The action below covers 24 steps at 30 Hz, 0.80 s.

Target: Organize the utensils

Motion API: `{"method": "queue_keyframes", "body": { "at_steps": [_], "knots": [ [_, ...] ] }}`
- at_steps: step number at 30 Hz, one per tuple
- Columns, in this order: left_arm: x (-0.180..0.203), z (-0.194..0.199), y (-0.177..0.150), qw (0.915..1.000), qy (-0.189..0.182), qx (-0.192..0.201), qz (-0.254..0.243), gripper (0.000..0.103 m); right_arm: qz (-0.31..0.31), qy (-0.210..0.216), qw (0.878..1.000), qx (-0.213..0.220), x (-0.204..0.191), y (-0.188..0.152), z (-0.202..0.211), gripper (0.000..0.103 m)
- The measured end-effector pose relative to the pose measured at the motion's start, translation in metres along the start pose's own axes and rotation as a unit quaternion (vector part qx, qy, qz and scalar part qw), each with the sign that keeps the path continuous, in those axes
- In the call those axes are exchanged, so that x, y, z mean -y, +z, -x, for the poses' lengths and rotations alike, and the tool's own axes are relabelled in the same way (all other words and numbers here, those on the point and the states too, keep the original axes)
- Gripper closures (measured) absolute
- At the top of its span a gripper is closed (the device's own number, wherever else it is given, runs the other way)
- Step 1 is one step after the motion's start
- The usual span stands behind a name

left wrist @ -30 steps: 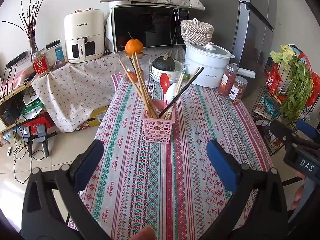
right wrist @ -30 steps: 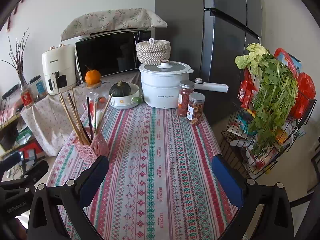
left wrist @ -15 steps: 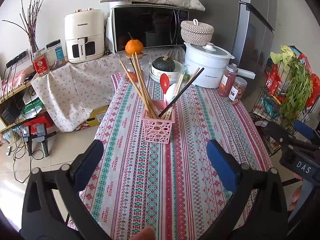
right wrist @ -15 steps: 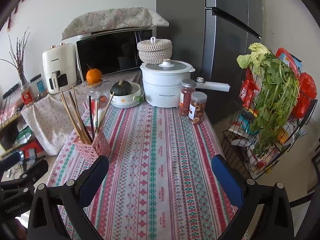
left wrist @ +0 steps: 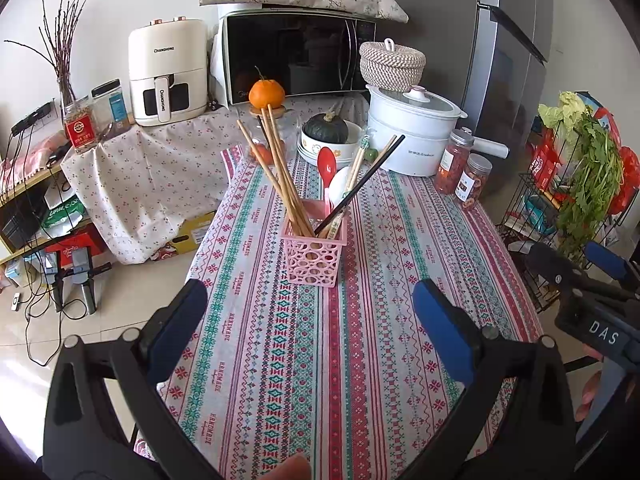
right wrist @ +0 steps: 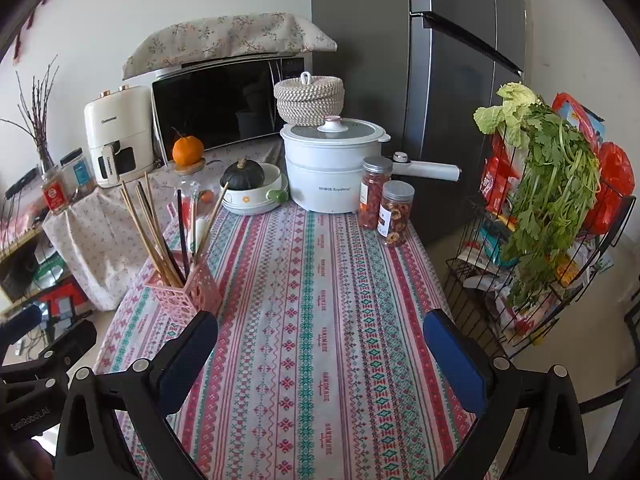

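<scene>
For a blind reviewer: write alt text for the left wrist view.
A pink perforated utensil holder stands on a striped patterned tablecloth, holding wooden chopsticks, a black chopstick and a red spoon. The open left gripper frames it from below; behind are a white pot and a microwave.

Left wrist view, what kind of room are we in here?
Most likely a home kitchen or dining corner. A microwave and an air fryer stand behind a cloth-covered table, a tall fridge is beside it, and a pink utensil basket holds chopsticks and spoons.
</scene>
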State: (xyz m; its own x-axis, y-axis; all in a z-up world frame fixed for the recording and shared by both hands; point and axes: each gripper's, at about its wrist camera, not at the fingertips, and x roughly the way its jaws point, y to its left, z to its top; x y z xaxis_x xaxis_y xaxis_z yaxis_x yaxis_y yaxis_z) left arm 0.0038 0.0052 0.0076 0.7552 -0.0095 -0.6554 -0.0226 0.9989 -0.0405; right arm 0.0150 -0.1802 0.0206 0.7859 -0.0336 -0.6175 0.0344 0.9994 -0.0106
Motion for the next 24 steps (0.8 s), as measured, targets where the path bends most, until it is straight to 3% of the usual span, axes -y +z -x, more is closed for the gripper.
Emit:
{"method": "queue_keyframes", "body": {
  "at_steps": [24],
  "knots": [
    [0.0015, -0.005, -0.0015, 0.9998, -0.013, -0.012, -0.002, 0.001, -0.003, 0.005, 1.0, -0.012, 0.0015, -0.0032, -0.0094, 0.0]
  ]
}}
